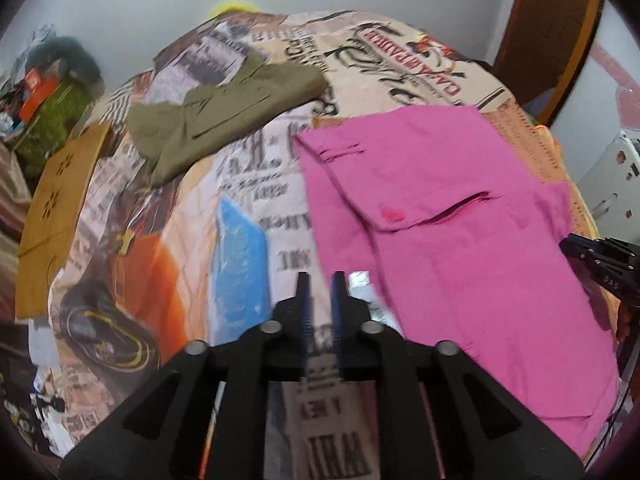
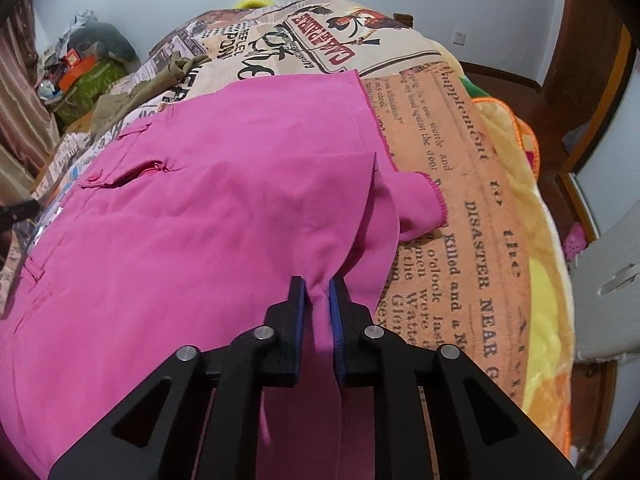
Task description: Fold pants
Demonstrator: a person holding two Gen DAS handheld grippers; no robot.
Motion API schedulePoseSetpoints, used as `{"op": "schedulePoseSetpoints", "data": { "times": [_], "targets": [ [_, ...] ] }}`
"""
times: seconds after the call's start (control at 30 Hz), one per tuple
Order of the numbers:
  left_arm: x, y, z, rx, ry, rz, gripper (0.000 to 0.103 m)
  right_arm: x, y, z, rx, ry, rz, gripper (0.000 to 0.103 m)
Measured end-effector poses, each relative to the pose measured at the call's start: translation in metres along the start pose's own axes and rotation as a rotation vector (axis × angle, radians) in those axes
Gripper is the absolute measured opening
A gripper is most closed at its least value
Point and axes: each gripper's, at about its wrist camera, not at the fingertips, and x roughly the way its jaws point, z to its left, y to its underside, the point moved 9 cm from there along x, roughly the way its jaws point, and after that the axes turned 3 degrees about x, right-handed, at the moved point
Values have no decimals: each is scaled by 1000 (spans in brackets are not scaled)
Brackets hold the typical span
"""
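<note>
Right black two-finger tool [image 2: 317, 286] clenched on a pinched fold of bright pink cotton pants [image 2: 208, 216], spread flat across newspaper-print bedspread [image 2: 448, 184]; left tool [image 1: 320, 280] released, empty, just beside pants' edge

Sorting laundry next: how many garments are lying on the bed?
2: pink pants on the near part of the bed, pinched by the right gripper; an olive garment farther back to the left. Others may be hidden.
</note>
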Motion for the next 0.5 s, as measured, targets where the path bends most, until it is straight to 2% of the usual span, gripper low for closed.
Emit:
{"op": "schedulePoseSetpoints", "data": {
  "times": [0.03, 0.1, 0.13, 0.17, 0.23, 0.37, 0.5],
  "targets": [
    [0, -5, -4, 5, 6, -9, 30, -2, -1, -1, -3, 4, 0, 14],
    [1, -11, -11, 11, 17, -17, 44, -9, -5, -6, 1, 9, -10, 17],
    [2, -13, -14, 12, 29, -19, 47, -12, -7, -7, 6, 10, -15, 22],
    [4, -14, -18, 12, 46, -15, 47, -17, -11, -10, 12, 6, -26, 25],
    [11, -13, -26, 12, 84, 12, 48, -21, -16, -11, 25, -5, -51, 40],
    [31, -9, -36, 20, 104, 70, 48, -12, -27, -15, 40, -9, -59, 42],
    [44, -11, -35, -34, 159, 99, 48, 4, -35, -17, 85, -52, -45, 42]
  ]
}}
